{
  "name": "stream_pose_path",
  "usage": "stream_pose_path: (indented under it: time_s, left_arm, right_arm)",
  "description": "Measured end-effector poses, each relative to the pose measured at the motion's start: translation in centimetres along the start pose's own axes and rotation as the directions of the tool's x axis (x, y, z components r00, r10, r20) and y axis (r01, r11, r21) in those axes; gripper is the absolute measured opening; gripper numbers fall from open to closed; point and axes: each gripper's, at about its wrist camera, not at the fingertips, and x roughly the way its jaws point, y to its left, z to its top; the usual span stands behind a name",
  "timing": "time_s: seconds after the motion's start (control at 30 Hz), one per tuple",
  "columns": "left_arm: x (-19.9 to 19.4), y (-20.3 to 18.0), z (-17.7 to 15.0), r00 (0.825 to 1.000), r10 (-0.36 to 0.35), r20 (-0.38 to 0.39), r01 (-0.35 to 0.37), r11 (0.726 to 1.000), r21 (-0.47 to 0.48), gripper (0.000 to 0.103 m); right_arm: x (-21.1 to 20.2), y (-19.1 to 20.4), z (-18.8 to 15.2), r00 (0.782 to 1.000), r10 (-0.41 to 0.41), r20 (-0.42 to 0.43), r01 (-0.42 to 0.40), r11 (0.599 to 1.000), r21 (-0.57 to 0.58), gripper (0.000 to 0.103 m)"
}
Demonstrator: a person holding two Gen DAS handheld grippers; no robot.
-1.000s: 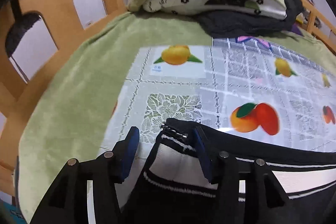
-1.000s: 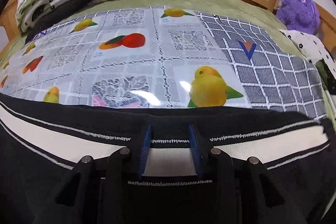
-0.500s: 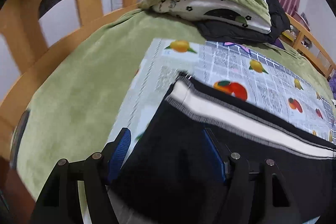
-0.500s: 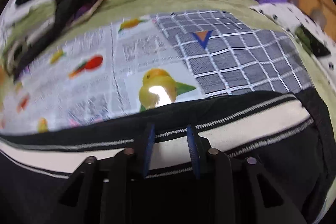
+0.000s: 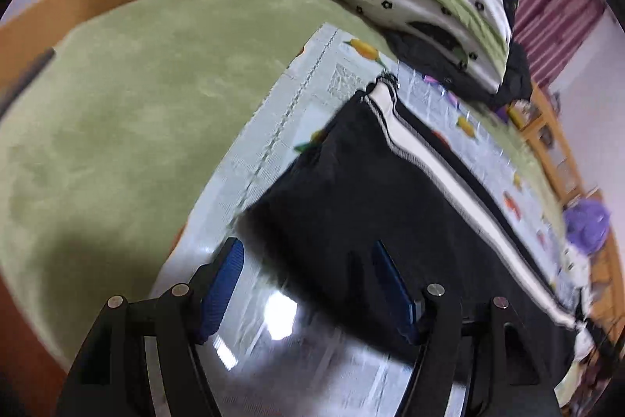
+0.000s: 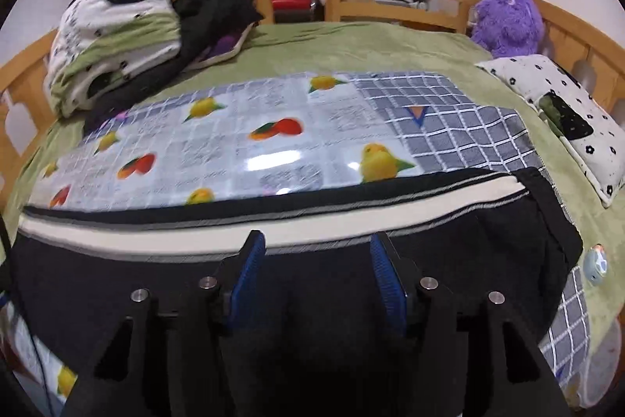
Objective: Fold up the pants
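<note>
Left claw [image 5: 308, 284]: we see it released, pants [image 5: 375, 206] toward 1 o'clock.
Right claw [image 6: 318, 278]: released above pants.
Risk: we may snag the fold.

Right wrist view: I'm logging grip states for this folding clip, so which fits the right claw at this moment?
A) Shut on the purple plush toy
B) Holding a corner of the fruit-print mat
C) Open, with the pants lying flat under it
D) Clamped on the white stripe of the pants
C: the right claw has its blue pads set wide apart with nothing pinched between them, above the black pants spread on the mat.
</note>
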Motion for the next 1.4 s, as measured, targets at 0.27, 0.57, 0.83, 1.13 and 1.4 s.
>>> stream_pose_path:
  time_s: [0.27, 0.57, 0.83, 1.13, 1.4]
  left_arm:
    - [1.1, 0.5, 1.6, 0.998, 0.024, 0.064, -0.012, 0.984, -0.177, 0.026]
    - [-7.7, -14.8, 3.2, 0.976, 0.011, 0.219, -0.069, 0.962, 0.263, 0.022]
    - [-8.3, -34.5, -7.1, 0.968, -0.169, 0.183, 0.029, 0.807, 0.591, 0.021]
    - [0.1, -41.6, -21.2, 0.963, -0.234, -0.134, 0.265, 0.737, 0.621, 0.022]
    - [0.3, -38.4, -23.6, 0.933, -0.178, -0.311, 0.337, 0.734, 0.59, 0.071]
  right_arm:
    - [-1.9, 2.2, -3.7, 0.993, 0.116, -0.011, -0.114, 0.984, 0.137, 0.05]
    - [-2.3, 1.6, -6.8, 0.985, 0.167, 0.031, -0.17, 0.977, 0.129, 0.047]
    - [-3.6, -3.9, -7.7, 0.991, 0.089, 0.102, -0.104, 0.983, 0.153, 0.047]
    - [-5.4, -9.8, -11.3, 0.995, -0.011, 0.099, -0.006, 0.984, 0.178, 0.047]
    - [-4.8, -10.5, -12.6, 0.998, 0.041, 0.049, -0.049, 0.984, 0.172, 0.047]
